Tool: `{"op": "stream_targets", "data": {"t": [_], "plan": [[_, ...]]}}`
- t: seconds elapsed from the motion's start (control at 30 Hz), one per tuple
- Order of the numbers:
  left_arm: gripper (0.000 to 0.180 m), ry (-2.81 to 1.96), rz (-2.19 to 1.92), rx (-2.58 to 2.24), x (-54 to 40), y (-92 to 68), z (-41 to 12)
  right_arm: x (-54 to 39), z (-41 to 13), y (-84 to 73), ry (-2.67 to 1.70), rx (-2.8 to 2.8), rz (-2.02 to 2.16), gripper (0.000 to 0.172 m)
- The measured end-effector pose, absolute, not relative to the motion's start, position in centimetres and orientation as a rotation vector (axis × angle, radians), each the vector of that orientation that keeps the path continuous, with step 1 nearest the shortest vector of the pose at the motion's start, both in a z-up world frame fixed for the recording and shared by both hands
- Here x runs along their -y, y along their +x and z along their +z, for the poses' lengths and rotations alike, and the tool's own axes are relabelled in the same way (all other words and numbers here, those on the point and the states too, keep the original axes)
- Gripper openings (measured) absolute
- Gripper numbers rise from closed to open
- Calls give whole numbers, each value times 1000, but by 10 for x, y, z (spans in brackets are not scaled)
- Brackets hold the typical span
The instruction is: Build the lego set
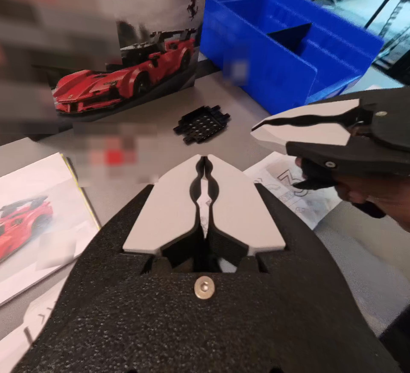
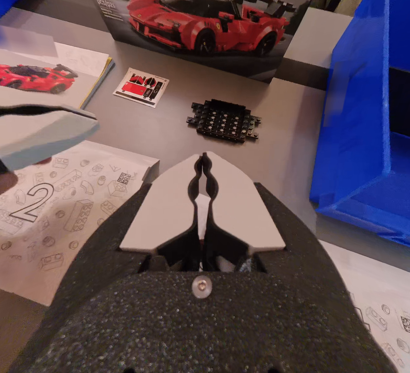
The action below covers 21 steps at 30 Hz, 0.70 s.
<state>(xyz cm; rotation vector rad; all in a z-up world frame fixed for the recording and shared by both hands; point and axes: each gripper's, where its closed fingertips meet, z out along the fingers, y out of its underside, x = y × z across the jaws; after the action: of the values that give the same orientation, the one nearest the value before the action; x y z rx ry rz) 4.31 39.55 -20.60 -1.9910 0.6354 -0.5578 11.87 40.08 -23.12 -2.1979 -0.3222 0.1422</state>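
At nine o'clock in the right wrist view a glossy instruction booklet (image 2: pixel 44 76) lies flat, a red brick-built car printed on its cover. Below it, at eight o'clock, a crinkled white paper bag (image 2: pixel 73 196) carries line drawings of bricks. The left gripper (image 1: pixel 204 158) has smooth pale-grey wedge fingers set in a grainy black shell; their wavy black pads meet at the tips with nothing between them. In the right wrist view it pokes in at nine o'clock above the bag.

Toward eleven o'clock a small square sticker sheet (image 2: pixel 141 87) lies on the matte grey table (image 2: pixel 155 129). At twelve o'clock a cardboard set box (image 2: pixel 199 18) stands upright, showing the same red car. Just past centre, at one o'clock, a flat black studded chassis plate (image 2: pixel 224 121) rests on the table, rectangular with notched ends and rows of round holes, apart from both grippers.

The right gripper (image 2: pixel 203 156), of the same build, is closed tip to tip on nothing and points at the plate from nearby. At three o'clock stands a rigid blue plastic bin (image 2: pixel 355 118) with straight walls.
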Motion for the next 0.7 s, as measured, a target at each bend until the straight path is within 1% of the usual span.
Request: {"op": "stream_targets", "data": {"t": [0.03, 0.1, 0.27, 0.3, 0.33, 0.37, 0.43, 0.5, 0.53, 0.57, 0.63, 0.7], "plan": [[0, -1991, -544, -654, -394, 45, -207, -400, -232, 120, -2206, 326, 138, 0], [0, -1975, -456, -702, -394, 44, -208, -397, -235, 119, -2223, 350, 140, 0], [0, -1963, -466, -663, -390, 41, -196, -391, -231, 121, -2211, 347, 130, 0], [20, -1970, -457, -654, -388, 37, -194, -389, -229, 123, -2207, 342, 114, 7], [41, -1986, -455, -645, -385, 33, -191, -387, -225, 126, -2203, 328, 103, 22], [62, -2009, -435, -622, -383, 26, -189, -384, -223, 128, -2206, 317, 98, 42], [104, -2045, -348, -565, -378, 8, -185, -375, -218, 134, -2215, 282, 63, 89], [144, -2064, -240, -498, -370, -15, -181, -365, -212, 144, -2201, 238, 1, 121], [146, -2057, -202, -459, -365, -25, -177, -358, -210, 150, -2194, 213, -41, 134], [146, -2042, -189, -424, -358, -33, -172, -350, -208, 155, -2189, 199, -71, 140], [146, -2005, -203, -369, -341, -46, -161, -332, -204, 158, -2174, 177, -70, 145], [146, -1980, -202, -349, -323, -56, -152, -311, -200, 158, -2165, 173, -56, 144]]}}
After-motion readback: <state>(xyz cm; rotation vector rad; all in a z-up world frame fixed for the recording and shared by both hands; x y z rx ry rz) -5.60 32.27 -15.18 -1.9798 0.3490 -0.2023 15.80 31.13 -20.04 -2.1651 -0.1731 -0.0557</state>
